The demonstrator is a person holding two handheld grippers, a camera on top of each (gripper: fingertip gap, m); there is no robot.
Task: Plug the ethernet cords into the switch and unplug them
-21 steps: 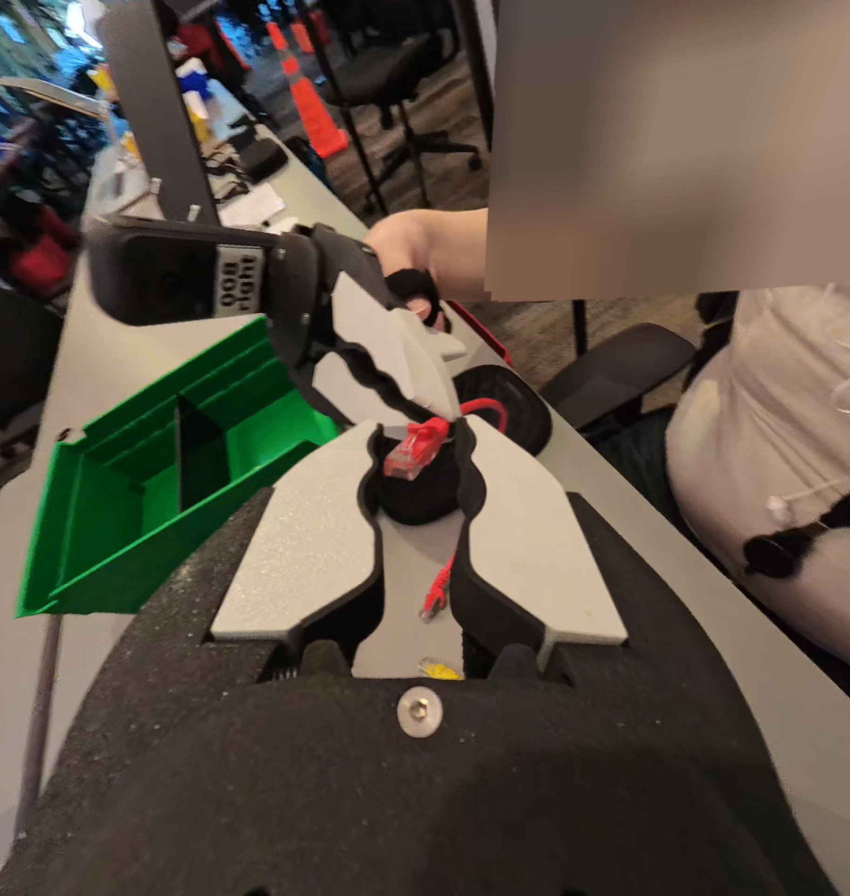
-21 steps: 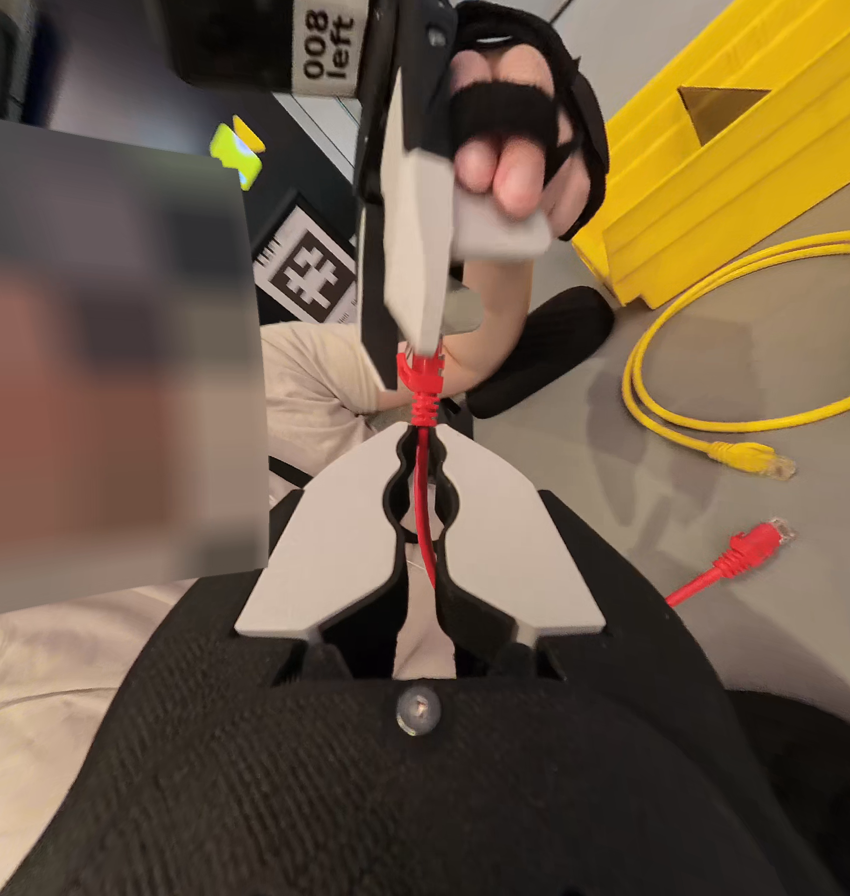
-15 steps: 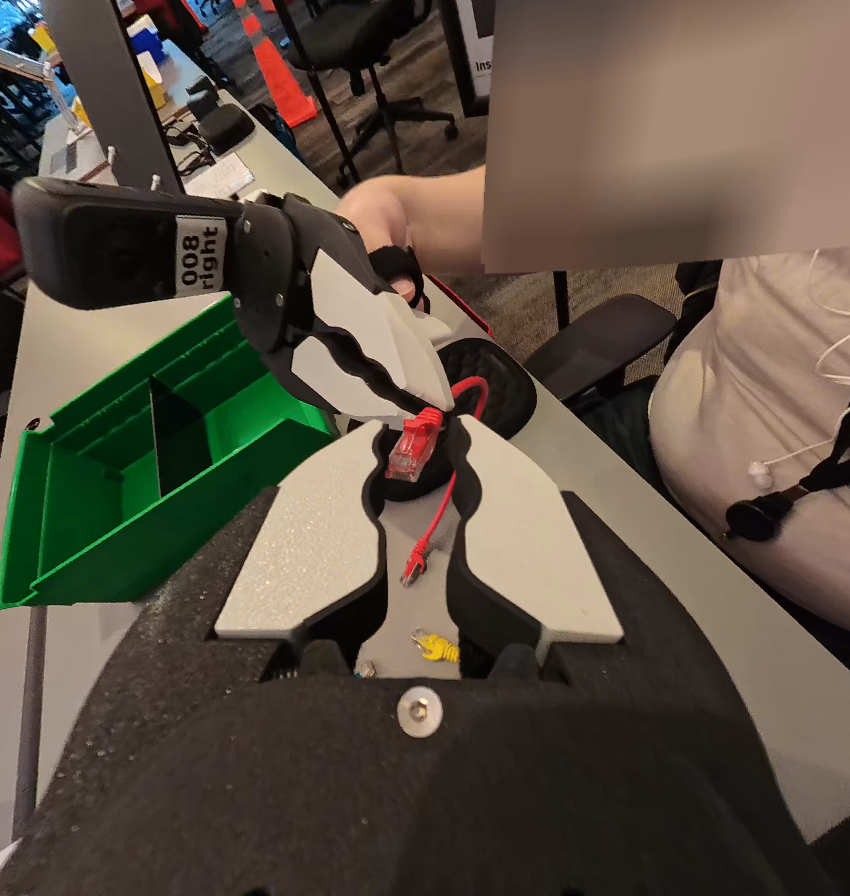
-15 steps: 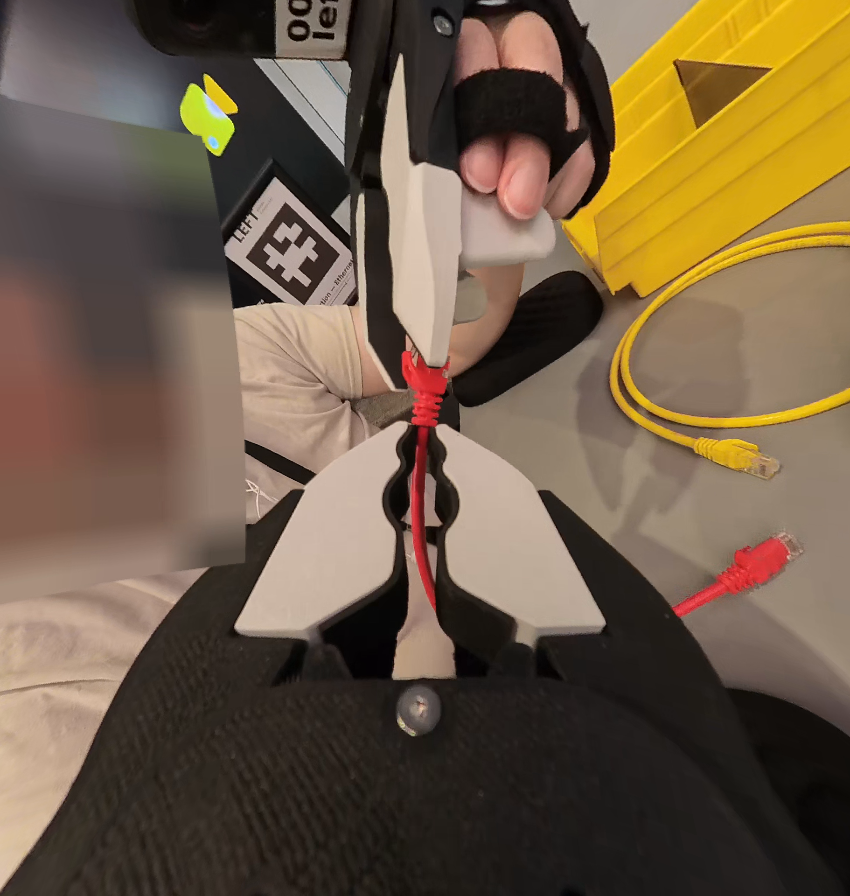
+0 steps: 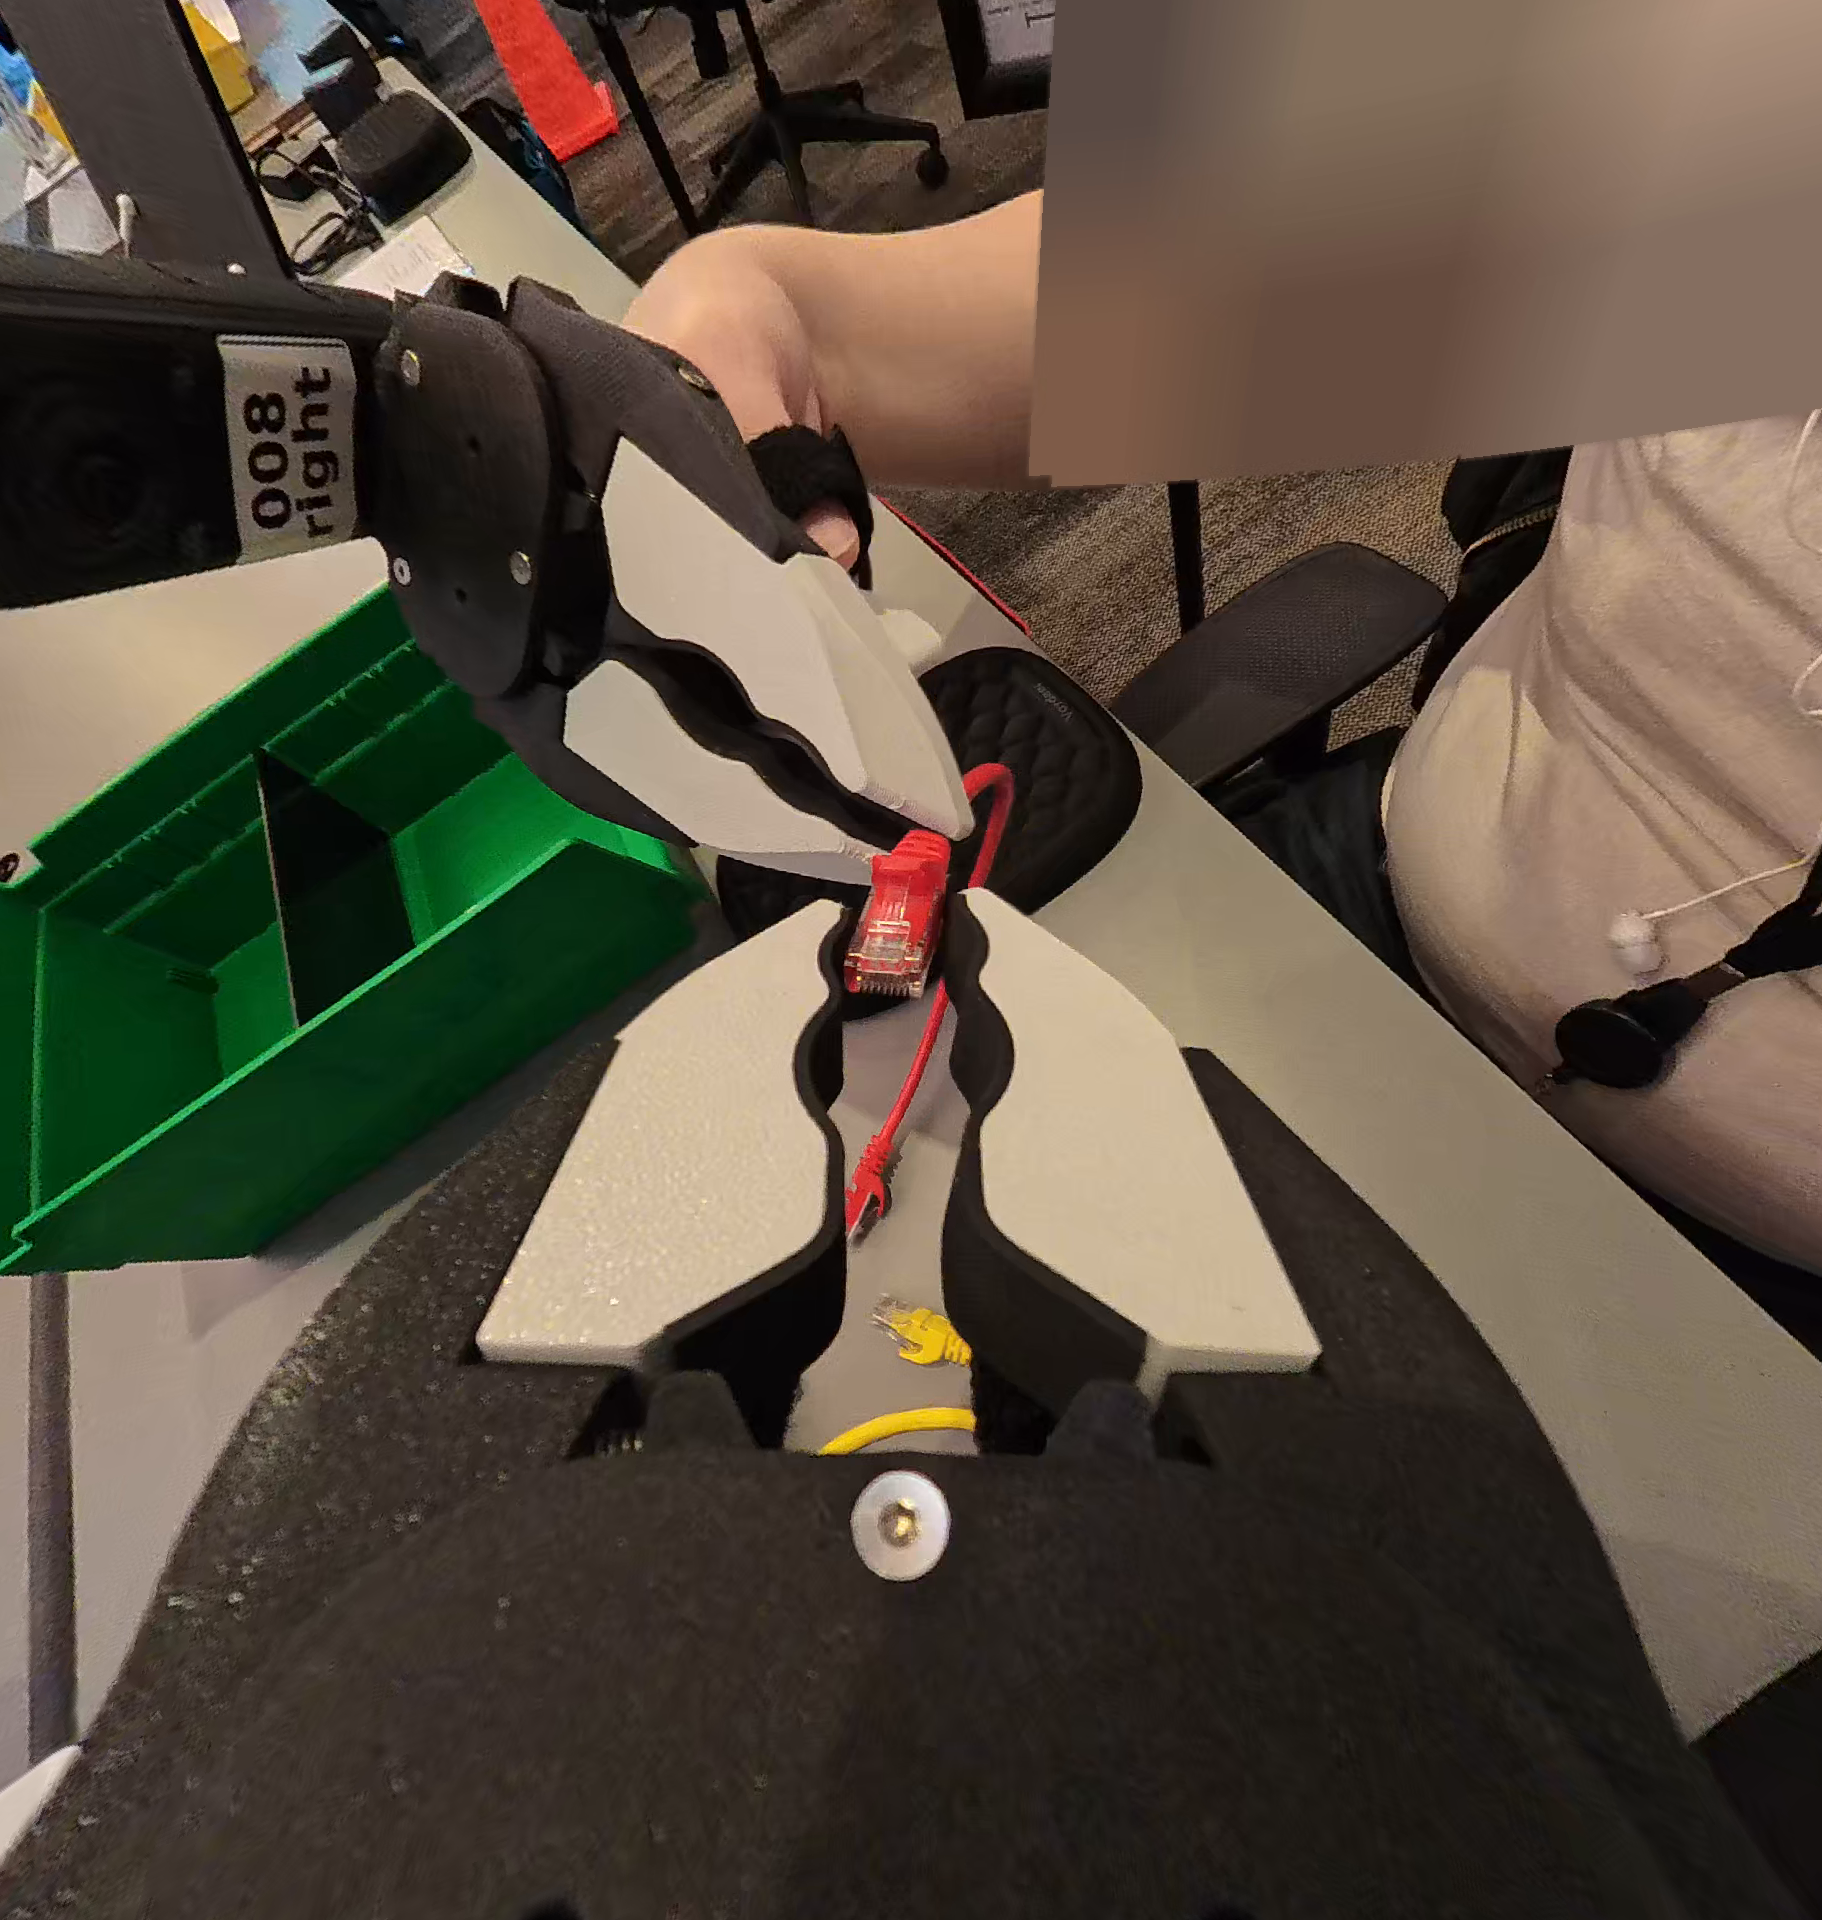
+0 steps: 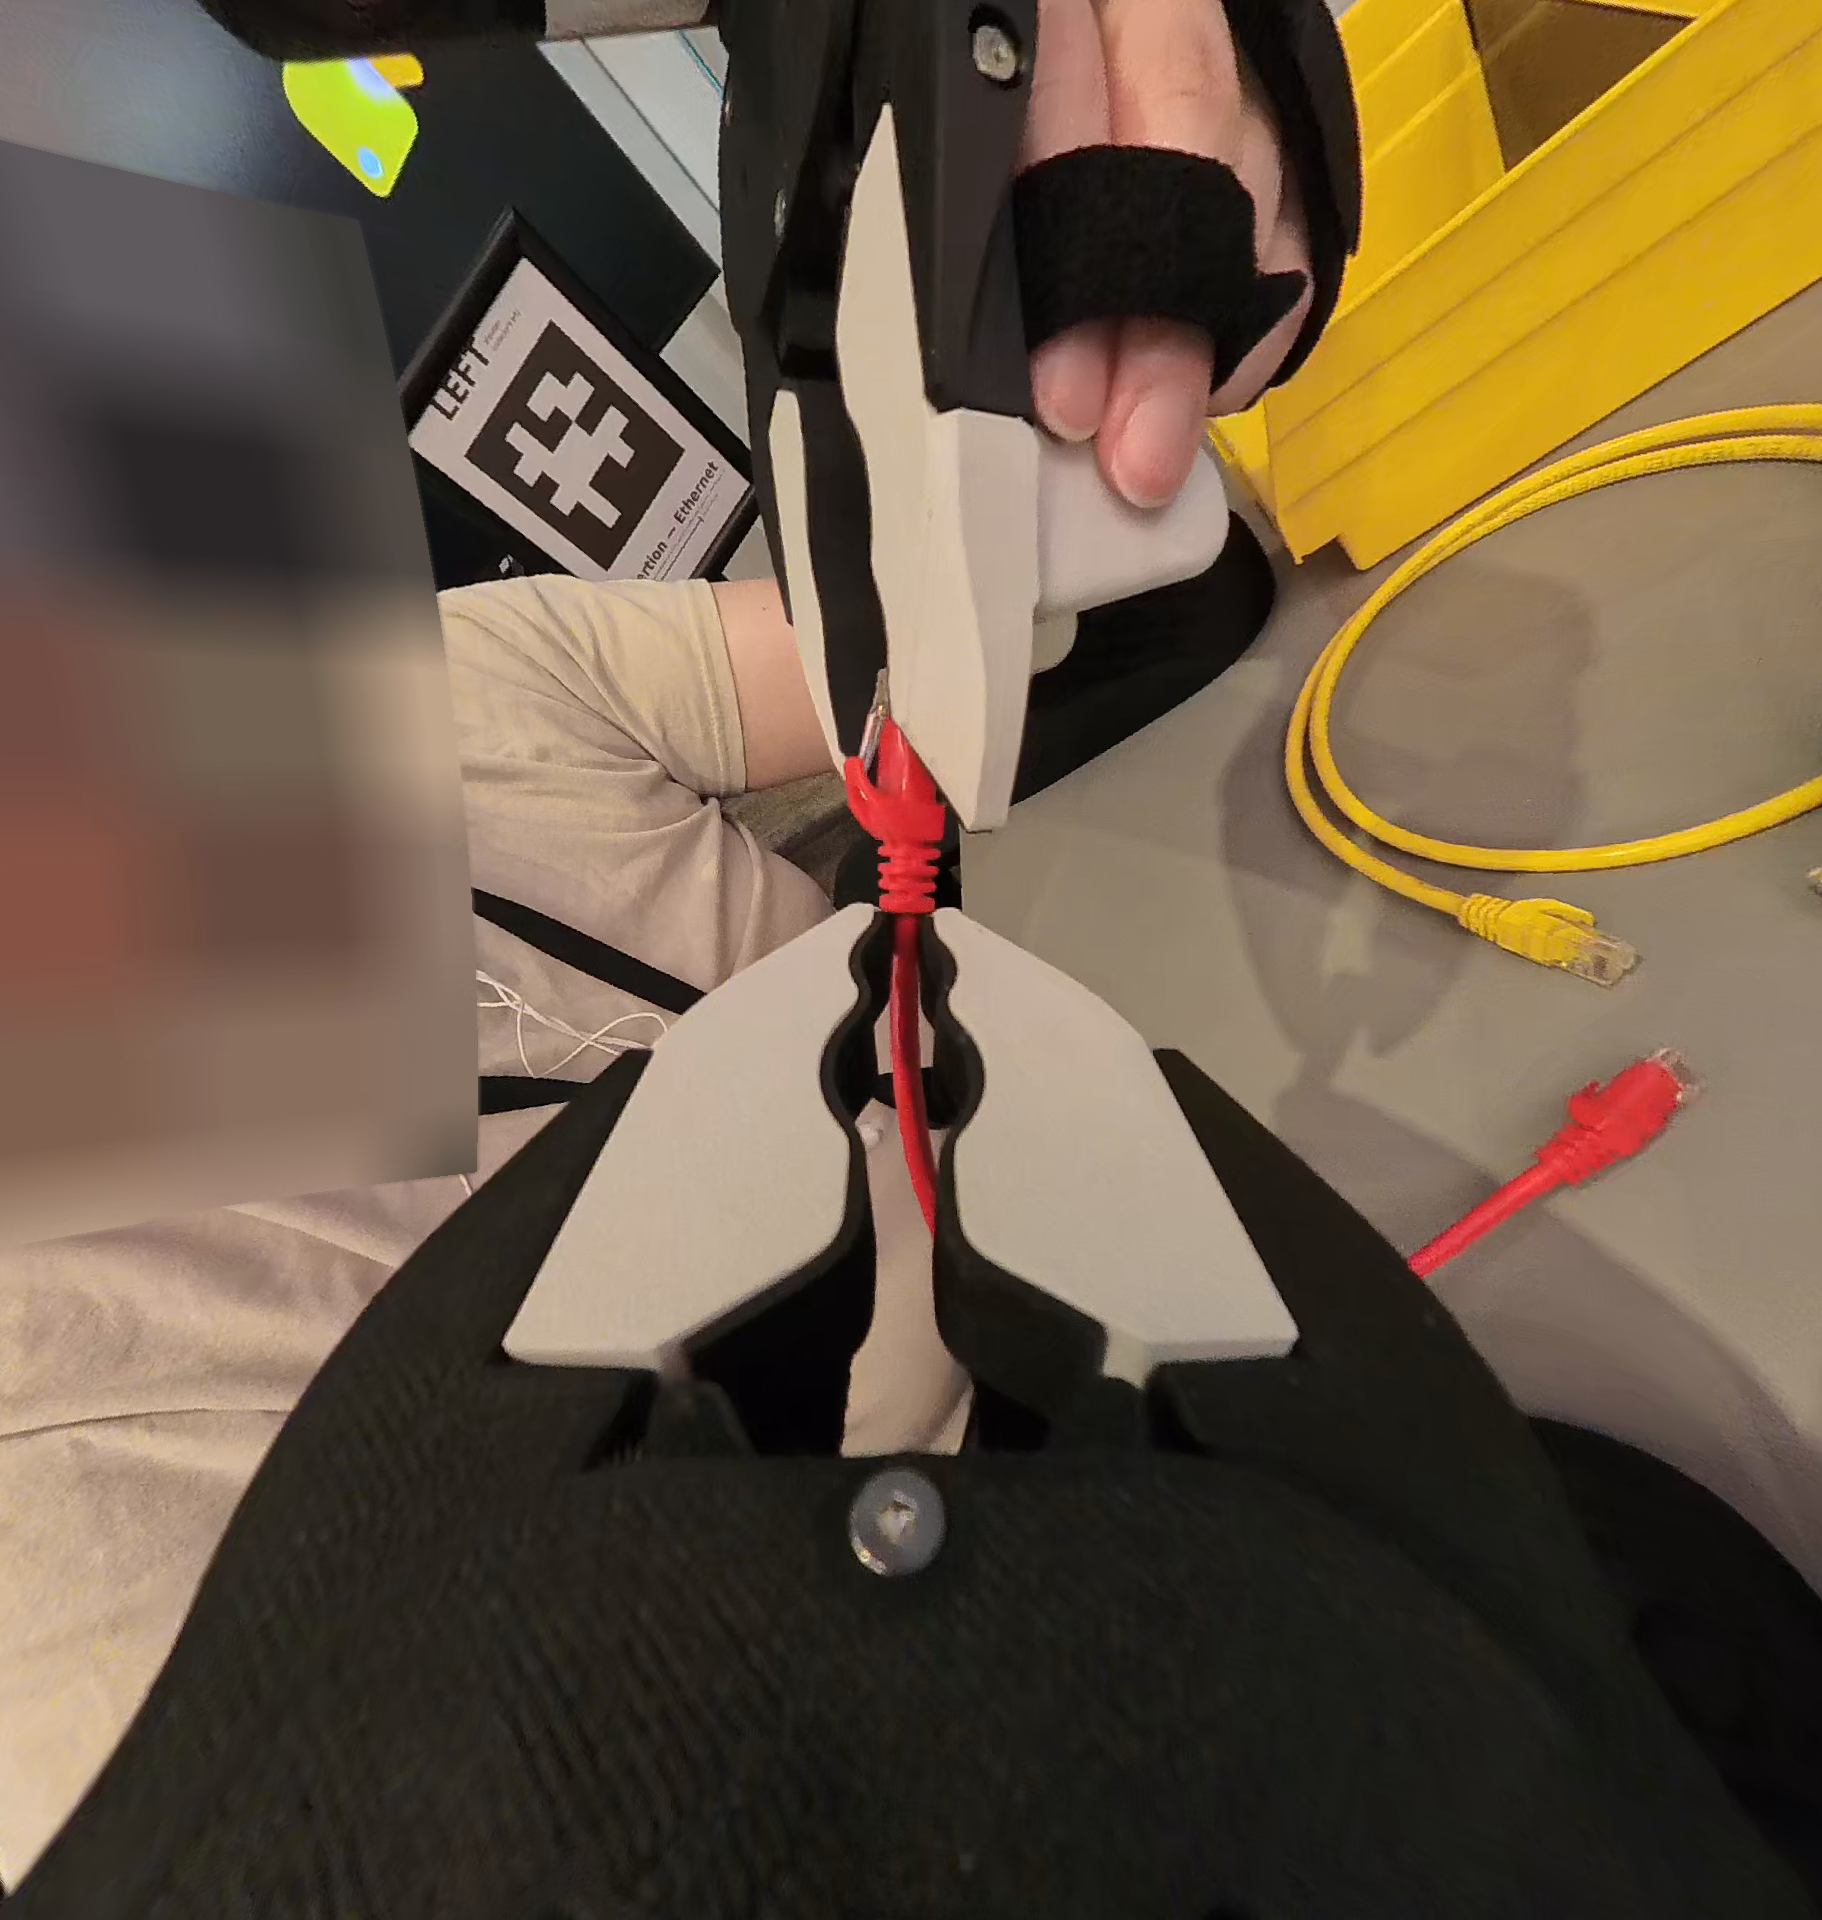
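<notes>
**Two Grippers on One Red Plug: Handover Risk**

Both tools meet in mid-air above the grey table [image 6: 1250,935]. Your right gripper [image 6: 902,914] is clamped on the red cord [image 6: 909,1091] just behind the strain relief. Your left gripper [image 5: 899,914] has its fingers closed against the sides of the red plug [image 5: 891,920].

Hazards:
- Releasing the right gripper before the left grip is secure would likely drop the plug.
- Pulling the tools apart may kink the cord at the boot.
- Squeezing the latch tab may bend it.

Orientation: the plug's long axis runs along your left fingers, clear contact end toward the left camera, cord trailing away to the right gripper.
</notes>
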